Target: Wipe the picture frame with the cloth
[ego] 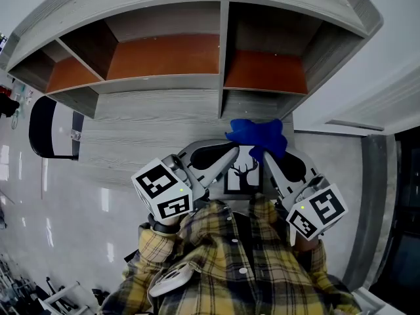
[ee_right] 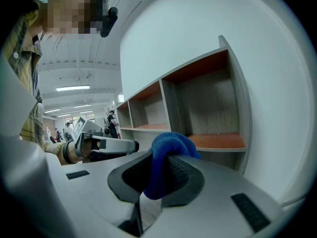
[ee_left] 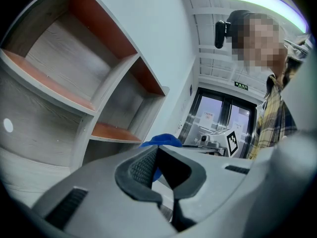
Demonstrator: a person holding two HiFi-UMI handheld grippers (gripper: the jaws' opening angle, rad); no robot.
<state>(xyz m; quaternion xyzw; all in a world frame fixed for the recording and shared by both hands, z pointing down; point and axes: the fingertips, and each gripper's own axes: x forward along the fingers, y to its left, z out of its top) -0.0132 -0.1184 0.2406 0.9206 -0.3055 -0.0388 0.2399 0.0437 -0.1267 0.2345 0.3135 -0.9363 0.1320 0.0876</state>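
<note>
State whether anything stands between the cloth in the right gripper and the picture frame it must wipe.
Nothing visible stands between them. The blue cloth, clamped in the right gripper, hangs right at the top edge of the picture frame. The left gripper grips the frame's left edge, clear of the cloth's path.

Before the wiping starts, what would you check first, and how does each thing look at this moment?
1. Blue cloth clamped in the right gripper jaws: ok.
2. Cloth touching the picture frame: cannot tell. In the head view the cloth bunches at the frame's top edge.
3. Left gripper jaws closed: ok.
4. Left gripper really holding the frame: cannot tell. Its tip sits at the frame's upper left corner.
5. Frame's deer picture turned toward the person, open to the cloth: ok.
</note>
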